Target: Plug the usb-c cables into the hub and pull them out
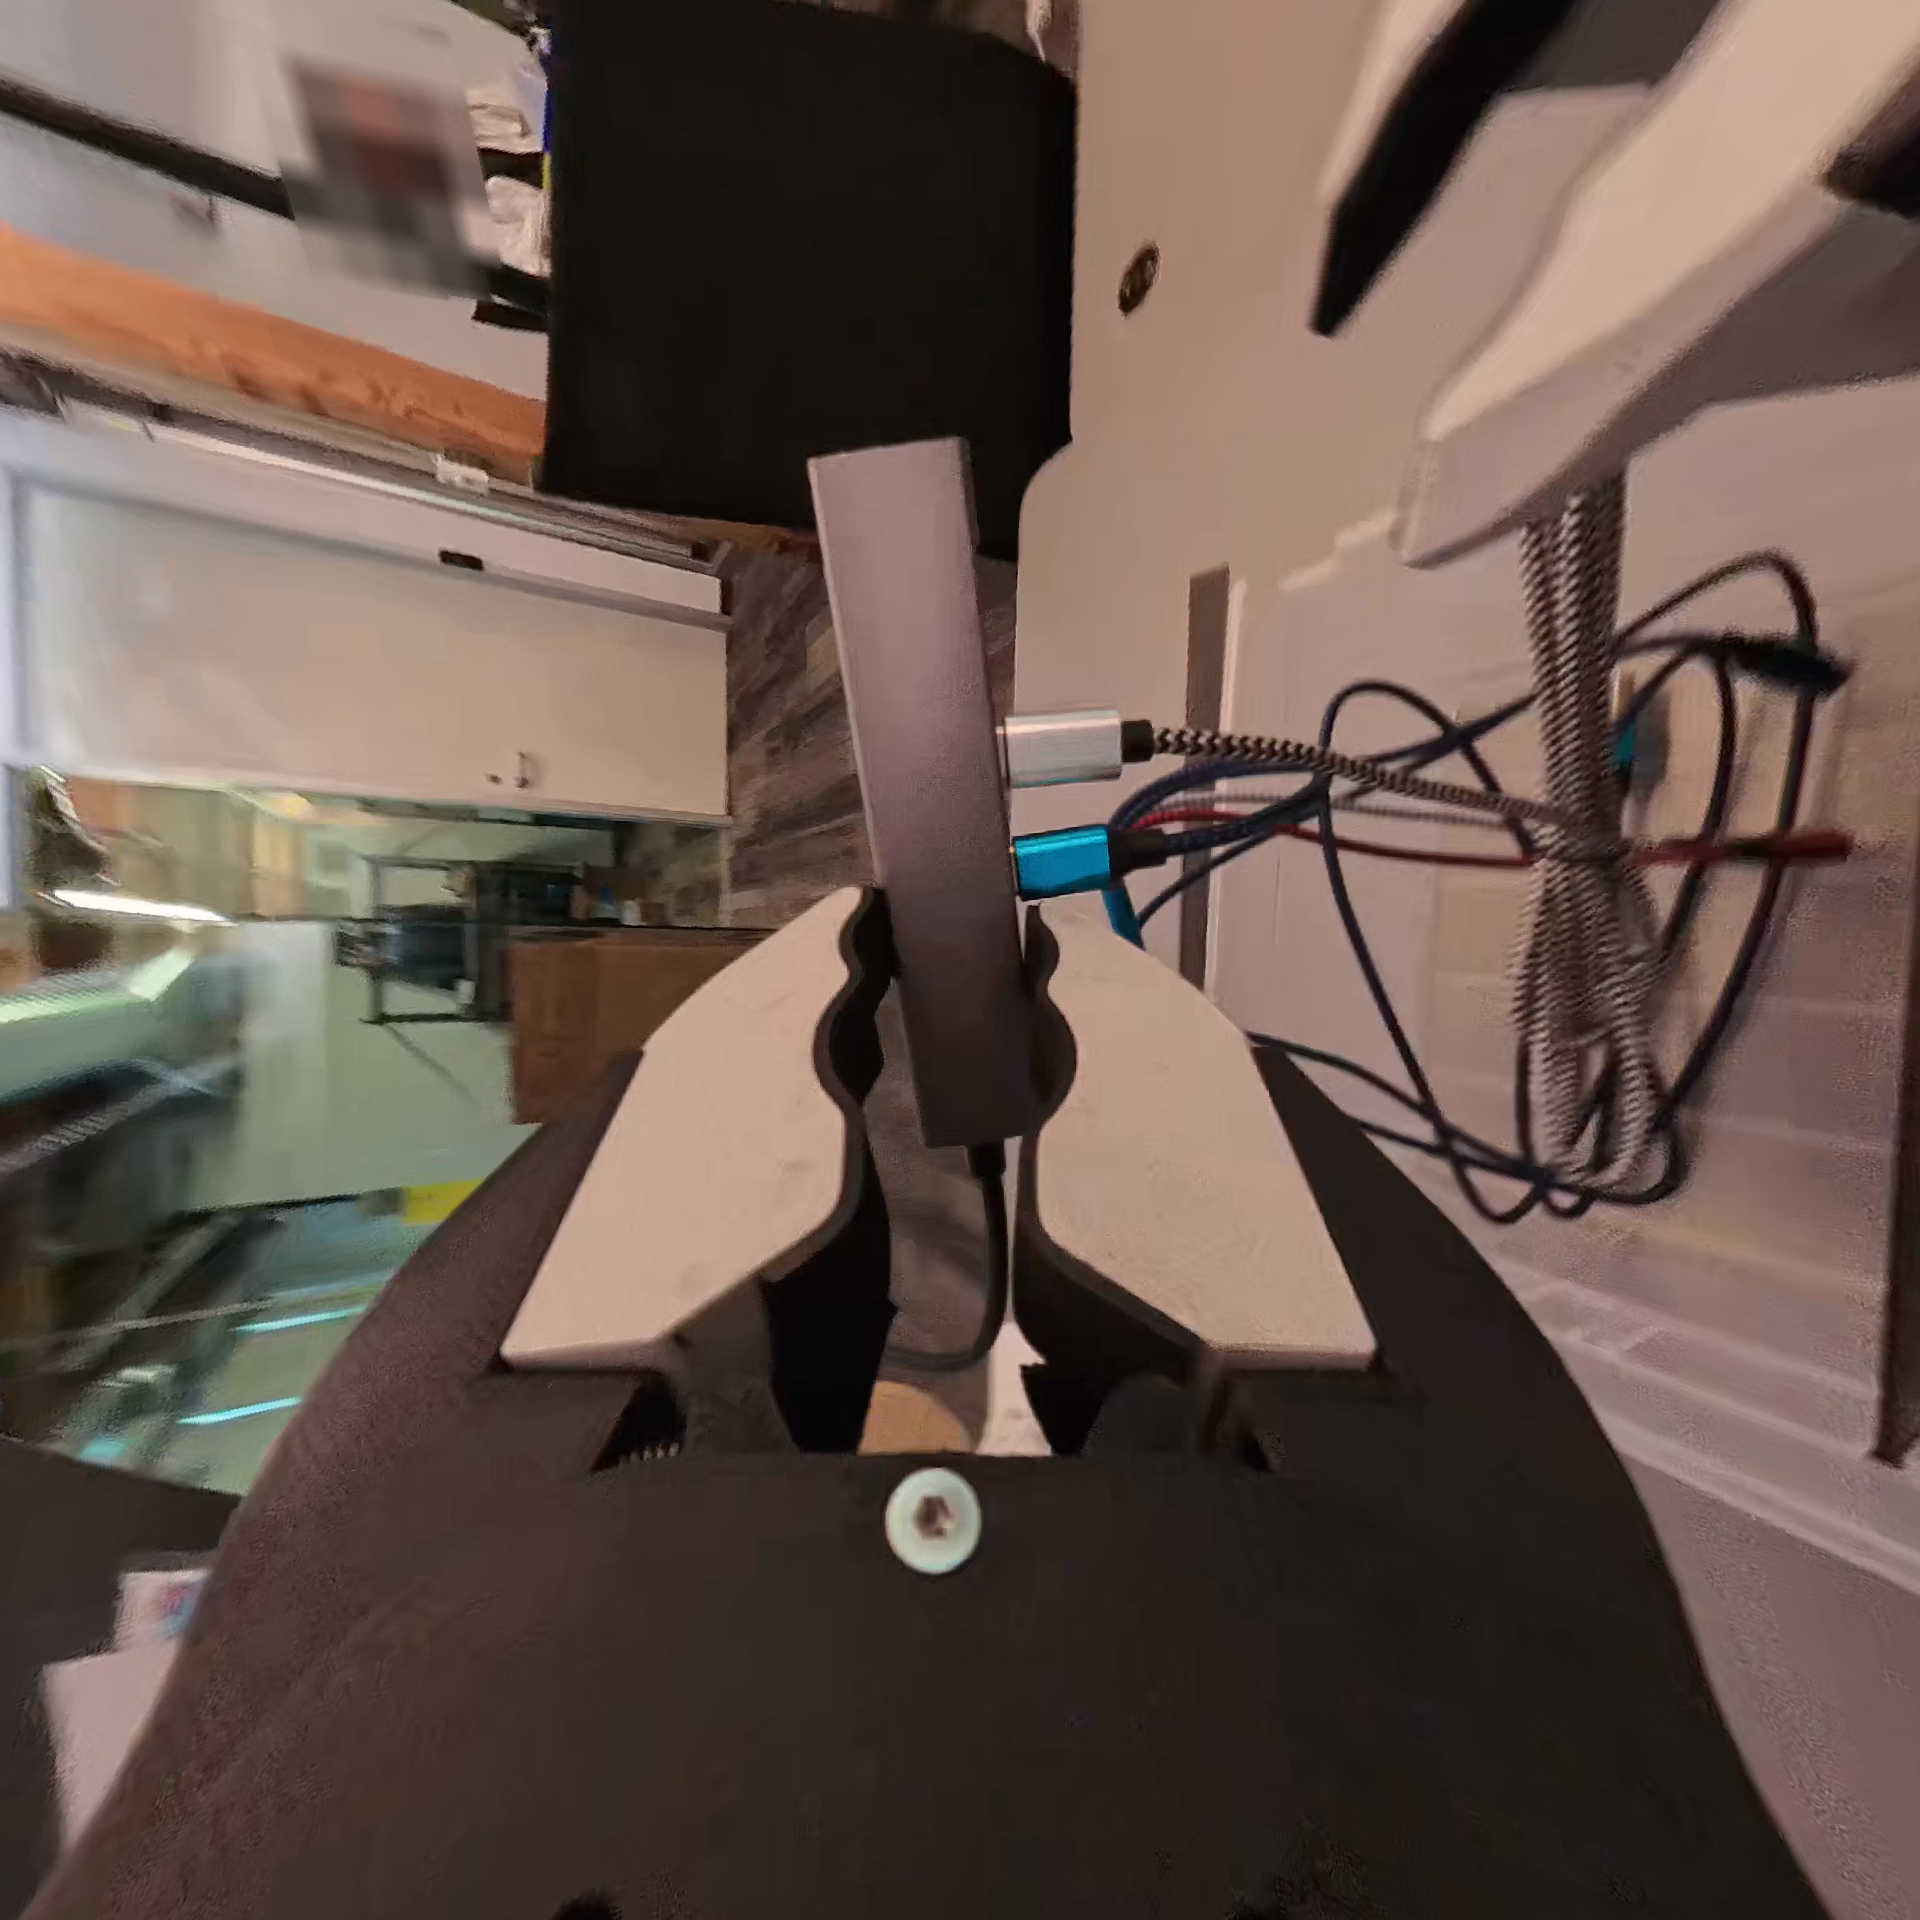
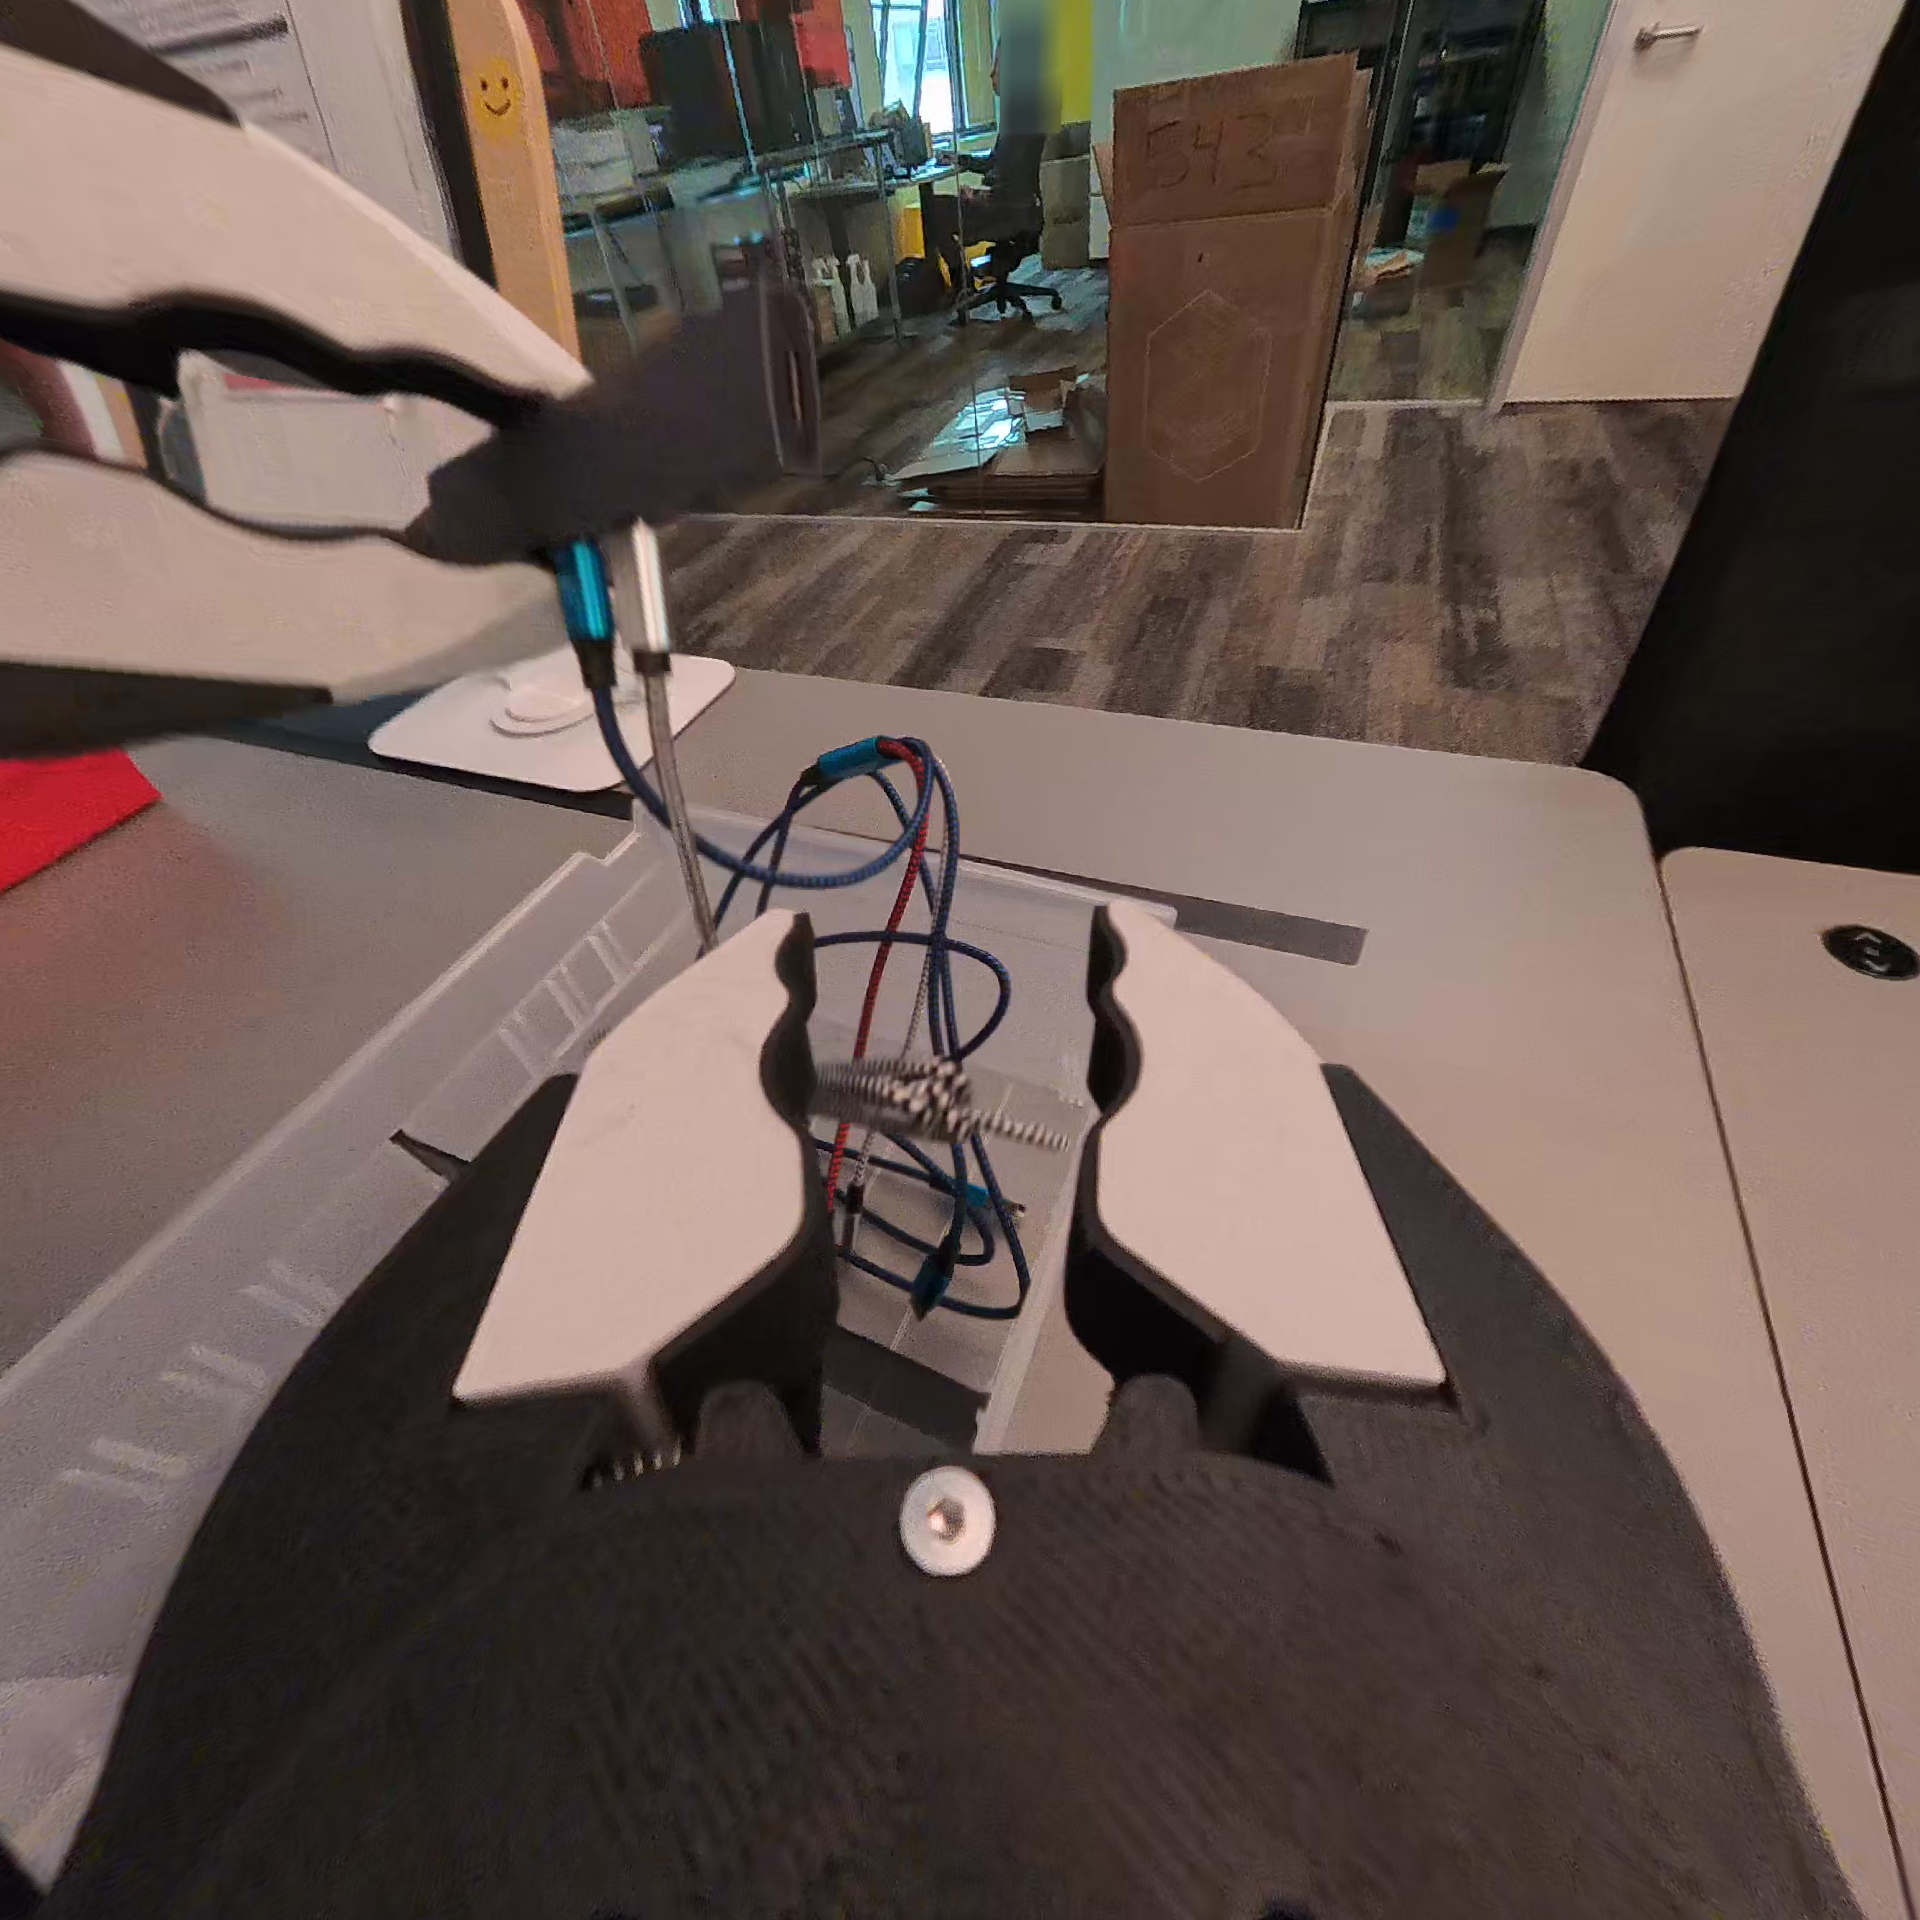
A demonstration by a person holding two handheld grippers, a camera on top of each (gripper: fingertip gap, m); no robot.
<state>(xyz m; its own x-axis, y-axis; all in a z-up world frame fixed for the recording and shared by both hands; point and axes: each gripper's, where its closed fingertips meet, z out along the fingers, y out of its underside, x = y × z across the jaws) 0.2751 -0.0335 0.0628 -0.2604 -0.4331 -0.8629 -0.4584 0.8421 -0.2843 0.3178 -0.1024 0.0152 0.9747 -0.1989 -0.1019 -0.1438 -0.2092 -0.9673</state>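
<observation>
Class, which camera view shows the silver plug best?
The left wrist view: the silver plug is sharp and seen side-on, seated in the hub above the blue plug. The right wrist view shows it farther off, blurred, hanging below the hub.

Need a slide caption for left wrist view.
Left gripper clamps slim grey metal hub; silver and blue plugs seated.

Grey plank floor (image 2: 1195, 613), tall cardboard box (image 2: 1226, 301), glass partition (image 2: 1423, 208).

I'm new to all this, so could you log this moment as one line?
left gripper: shut on hub | silver plug, blue plug: in hub | right gripper: open, empty, over cables
</observation>
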